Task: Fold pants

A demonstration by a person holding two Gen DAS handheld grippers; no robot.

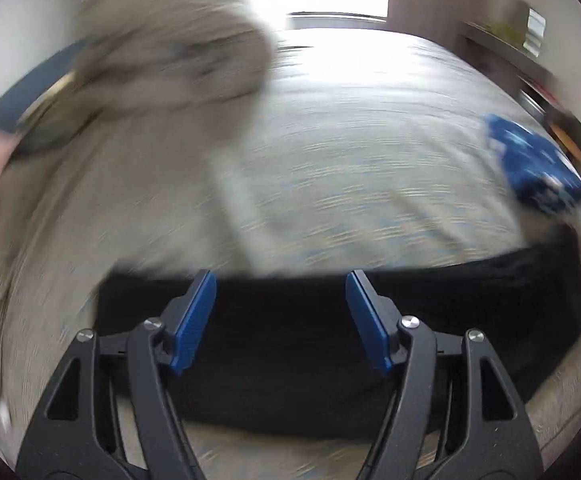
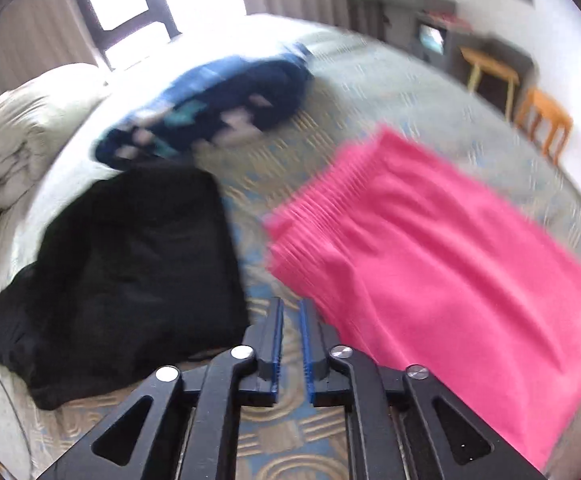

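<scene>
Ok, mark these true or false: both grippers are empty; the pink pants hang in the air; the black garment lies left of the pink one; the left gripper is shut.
1. Both grippers are empty: true; the left gripper and right gripper hold nothing.
2. The pink pants hang in the air: false, they lie on the bed.
3. The black garment lies left of the pink pants: true.
4. The left gripper is shut: false, it is open.
</scene>
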